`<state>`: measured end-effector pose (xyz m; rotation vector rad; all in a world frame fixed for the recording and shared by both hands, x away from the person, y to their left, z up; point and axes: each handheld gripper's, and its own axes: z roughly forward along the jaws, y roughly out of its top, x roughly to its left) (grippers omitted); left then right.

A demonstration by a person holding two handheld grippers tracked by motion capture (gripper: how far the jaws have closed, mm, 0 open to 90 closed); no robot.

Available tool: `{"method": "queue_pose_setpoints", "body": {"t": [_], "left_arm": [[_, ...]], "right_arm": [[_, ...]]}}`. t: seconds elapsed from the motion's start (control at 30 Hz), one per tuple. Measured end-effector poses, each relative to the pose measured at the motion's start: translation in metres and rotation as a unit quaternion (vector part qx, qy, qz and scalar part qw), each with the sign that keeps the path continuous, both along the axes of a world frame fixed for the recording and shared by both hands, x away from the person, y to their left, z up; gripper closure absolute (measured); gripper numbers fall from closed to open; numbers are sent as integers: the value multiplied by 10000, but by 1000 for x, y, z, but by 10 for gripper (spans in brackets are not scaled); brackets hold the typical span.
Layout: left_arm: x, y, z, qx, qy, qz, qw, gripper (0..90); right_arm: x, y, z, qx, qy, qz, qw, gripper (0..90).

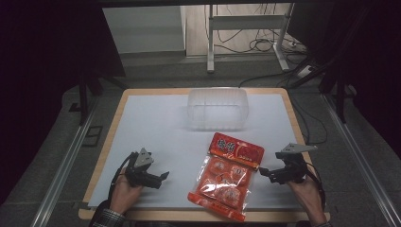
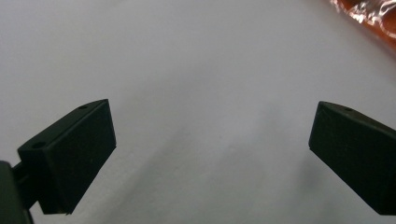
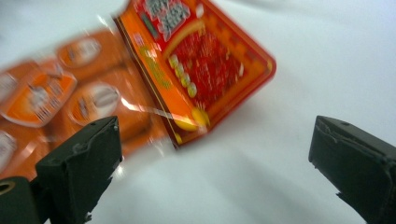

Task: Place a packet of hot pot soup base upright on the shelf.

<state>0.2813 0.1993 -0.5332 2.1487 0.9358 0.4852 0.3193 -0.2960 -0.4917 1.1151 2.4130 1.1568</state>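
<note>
High view: orange snack packet (image 1: 227,176) lies flat on the white table (image 1: 156,127), between left gripper (image 1: 163,176) and right gripper (image 1: 261,172), clear tub (image 1: 218,108) beyond it. Left gripper view: jaws apart over bare table, packet edge at far corner. Right gripper view: jaws wide apart, empty, packet just ahead.
</note>
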Motion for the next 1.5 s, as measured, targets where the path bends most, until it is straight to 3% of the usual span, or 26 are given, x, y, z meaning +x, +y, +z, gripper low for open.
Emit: {"method": "queue_pose_setpoints", "body": {"t": [0.23,0.53,0.97,1.13,1.4,1.5], "left_arm": [[-1,0,1,-10,-97,-1,10000,0],[-1,2,2,-110,-103,5,9999,0],[-2,2,3,-77,-212,-81,9997,0],[-3,2,3,-211,-235,-68,9995,0],[-3,2,2,-236,-191,-97,9995,0],[-2,2,2,-228,-181,-106,9995,0]], "right_arm": [[2,-6,-4,97,39,-109,9999,0],[2,-3,-4,-20,-62,-129,9999,0],[4,1,-3,-108,-181,-36,9998,0],[7,5,-2,-94,-199,7,9998,0],[12,13,0,-131,-307,23,9994,0],[17,17,0,-40,-314,64,9995,0]]}}
